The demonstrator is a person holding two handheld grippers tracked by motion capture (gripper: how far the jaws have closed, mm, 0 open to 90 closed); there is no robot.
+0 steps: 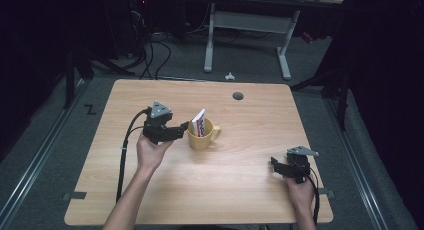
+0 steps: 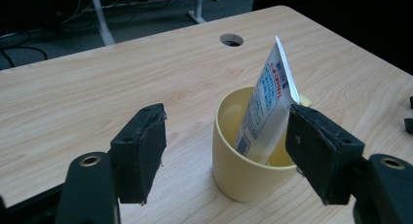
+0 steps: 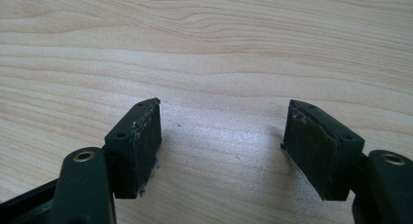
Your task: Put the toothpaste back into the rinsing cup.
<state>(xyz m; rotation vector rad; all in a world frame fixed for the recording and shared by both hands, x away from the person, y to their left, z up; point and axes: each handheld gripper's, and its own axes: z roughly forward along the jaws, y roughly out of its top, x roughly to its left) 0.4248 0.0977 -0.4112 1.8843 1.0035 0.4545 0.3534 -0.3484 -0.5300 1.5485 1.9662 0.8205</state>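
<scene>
Wooden table (image 1: pixel 240 180), light grain, with a small round hole (image 1: pixel 238 96) near its far edge.

Yellow mug (image 1: pixel 202 136) stands upright a little left of the table's middle, handle turned to the right in the high view. A white tube (image 1: pixel 199 123) with blue and red print stands inside it, tilted, flat crimped end up and leaning against the rim.

Left gripper (image 1: pixel 184 127), held in the person's left hand (image 1: pixel 152 151), sits just beside the mug on its left, jaws pointing at it. In the left gripper view the jaws stand wide apart: one pad is out over bare table, well clear of the mug; the other pad overlaps the tube's lower edge and the mug's rim on the far side. Whether that pad touches the tube cannot be told. Nothing is clamped.

Right gripper (image 1: pixel 276 165), in the right hand (image 1: pixel 301 190), rests near the table's front right corner, well apart from the mug. In the right gripper view its jaws are spread apart, bare wood between them, nothing held.

Beyond the table: grey floor, cables and the white legs of a desk (image 1: pixel 247 35).
</scene>
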